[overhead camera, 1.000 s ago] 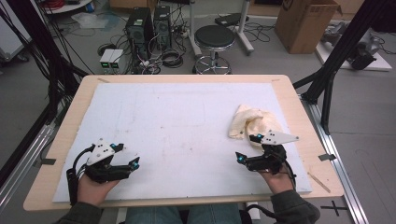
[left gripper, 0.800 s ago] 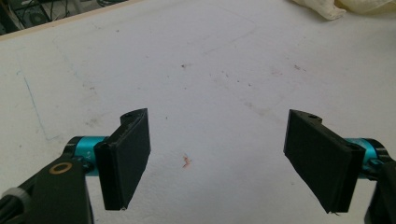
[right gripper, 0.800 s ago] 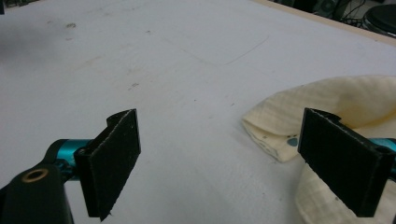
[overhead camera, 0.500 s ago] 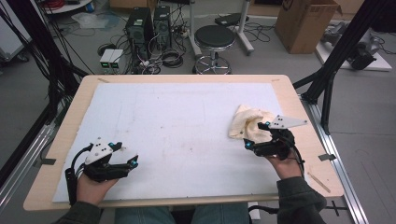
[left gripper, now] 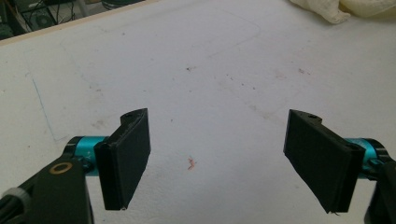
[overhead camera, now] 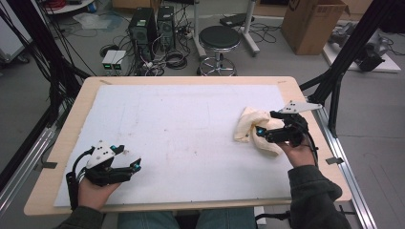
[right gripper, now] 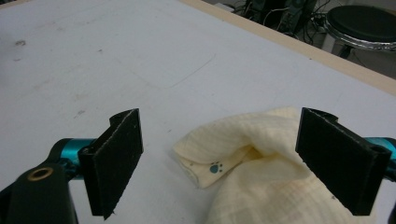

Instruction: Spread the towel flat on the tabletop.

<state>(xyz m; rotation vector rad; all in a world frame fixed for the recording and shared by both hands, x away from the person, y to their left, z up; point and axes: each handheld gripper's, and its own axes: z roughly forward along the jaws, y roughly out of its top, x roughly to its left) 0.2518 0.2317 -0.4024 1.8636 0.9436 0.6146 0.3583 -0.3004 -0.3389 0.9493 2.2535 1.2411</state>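
Right gripper (overhead camera: 261, 133) sat directly over the near edge of the crumpled cream cloth (overhead camera: 248, 126), on the right side of the white mat (overhead camera: 181, 124). Its jaws stood wide apart, nothing between the pads yet. In the right gripper view the cloth (right gripper: 252, 158) lay just ahead of and between the jaws, bunched toward the right-hand one, with a folded corner bearing a small blue paw print pointing toward the left-hand one. The heap had no clean long axis; roughly it ran from the far side of the table toward the person, leaning right.

Left gripper (overhead camera: 129, 167) rested low at the near left corner of the mat, jaws likewise spread, holding nothing. From the left gripper view the cloth (left gripper: 341, 9) showed as a far-off fringe, well apart, with bare stained mat in between.

Judgement: the right hand was clearly the nearer one. A short drop forward and a squeeze would likely catch the raised fold; the loose corner might slip out if the grip landed too shallow.

No containers on the table. Wooden table edge (overhead camera: 62, 143) framed the mat.
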